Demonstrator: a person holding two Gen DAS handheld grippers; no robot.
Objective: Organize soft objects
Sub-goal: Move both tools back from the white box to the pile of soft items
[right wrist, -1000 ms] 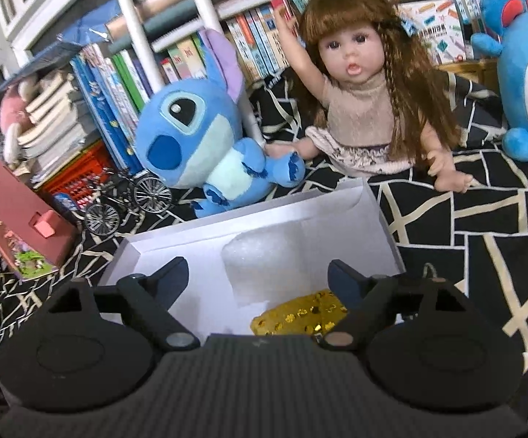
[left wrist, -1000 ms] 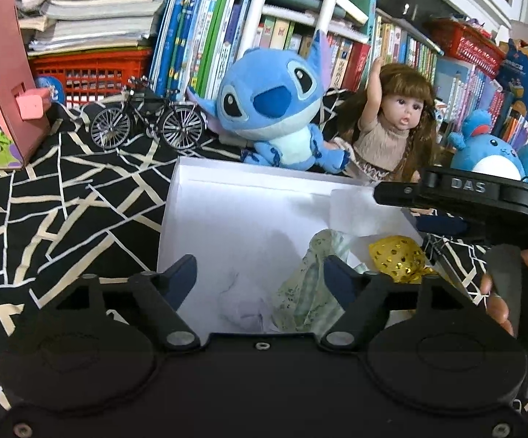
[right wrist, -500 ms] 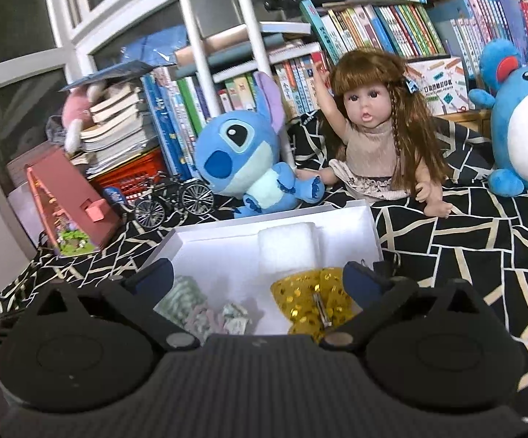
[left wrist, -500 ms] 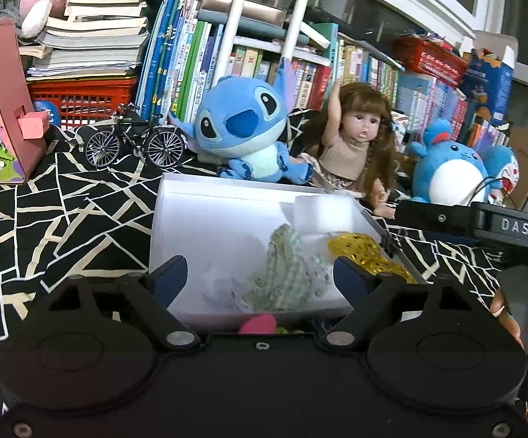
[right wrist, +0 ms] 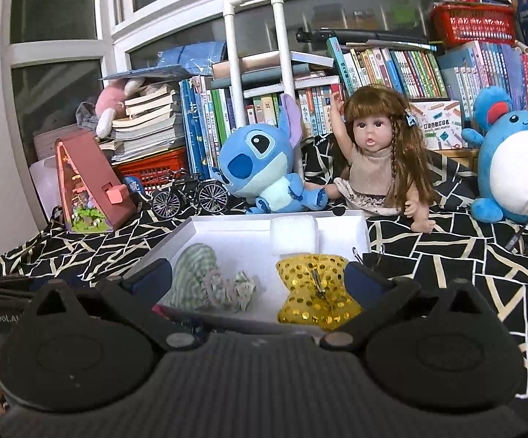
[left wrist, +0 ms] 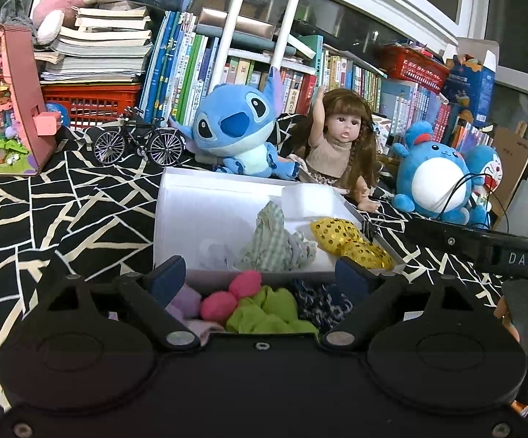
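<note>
On the black, white-lined cloth (left wrist: pixel 63 215), a shallow white cardboard box (left wrist: pixel 205 215) holds a crumpled green checked cloth (left wrist: pixel 274 244) and gold sequinned bow (right wrist: pixel 316 295), lying crosswise. Both claws, left claw (left wrist: pixel 260 277) and right claw (right wrist: pixel 260 281), are spread and empty.

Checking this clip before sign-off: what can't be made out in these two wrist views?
- Left wrist view: the soft pile in front of the white box is partly hidden by the left hand-held gripper; its full count is unclear.
- Right wrist view: the same pile is almost wholly hidden behind the right hand-held gripper.
- Both views: the book spines are too small to read.
</note>
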